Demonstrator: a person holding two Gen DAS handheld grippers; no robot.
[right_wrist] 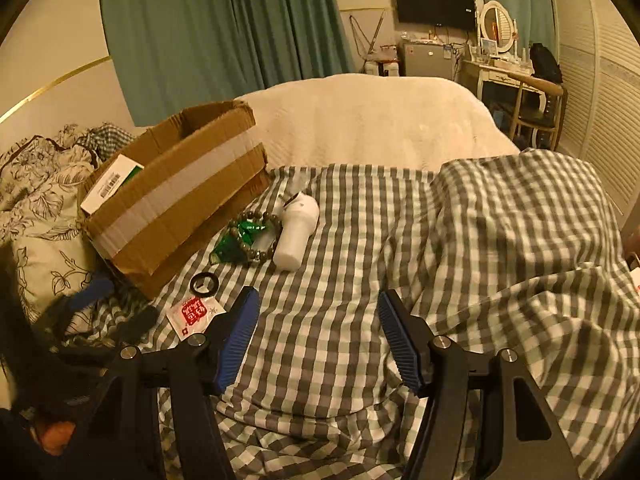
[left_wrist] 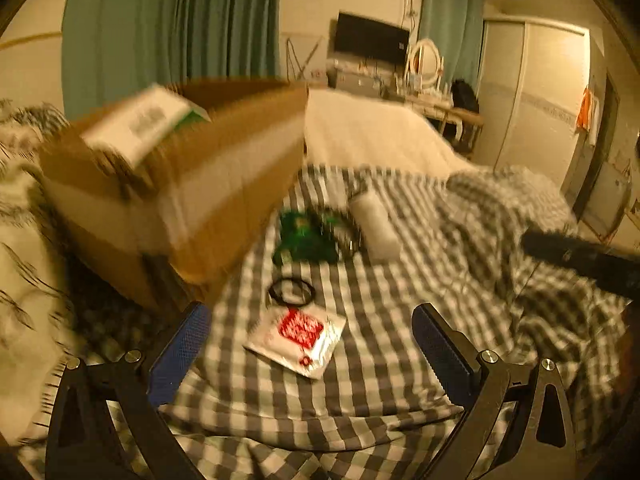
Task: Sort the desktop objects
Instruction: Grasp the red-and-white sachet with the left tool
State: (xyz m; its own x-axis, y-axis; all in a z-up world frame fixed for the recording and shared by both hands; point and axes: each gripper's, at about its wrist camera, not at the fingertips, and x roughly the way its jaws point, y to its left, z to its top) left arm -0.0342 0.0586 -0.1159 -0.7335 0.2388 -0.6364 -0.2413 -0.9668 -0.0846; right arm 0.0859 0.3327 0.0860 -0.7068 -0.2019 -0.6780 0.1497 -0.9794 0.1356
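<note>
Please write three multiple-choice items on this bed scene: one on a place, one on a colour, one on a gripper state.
1. Where does the black ring lie?
A. inside the box
B. on the checked cover between the packet and the bracelet
C. on the pillow

2. What colour is the print on the white packet?
A. red
B. blue
C. yellow

3. How does the left gripper stand?
A. shut on the packet
B. shut on nothing
C. open

Answers: 1 B, it rests on the cover; 2 A, red print shows; 3 C, fingers apart, holding nothing.

A ring (right_wrist: 204, 283) lies between the sachet (right_wrist: 193, 313) and the box (right_wrist: 176, 192).
</note>
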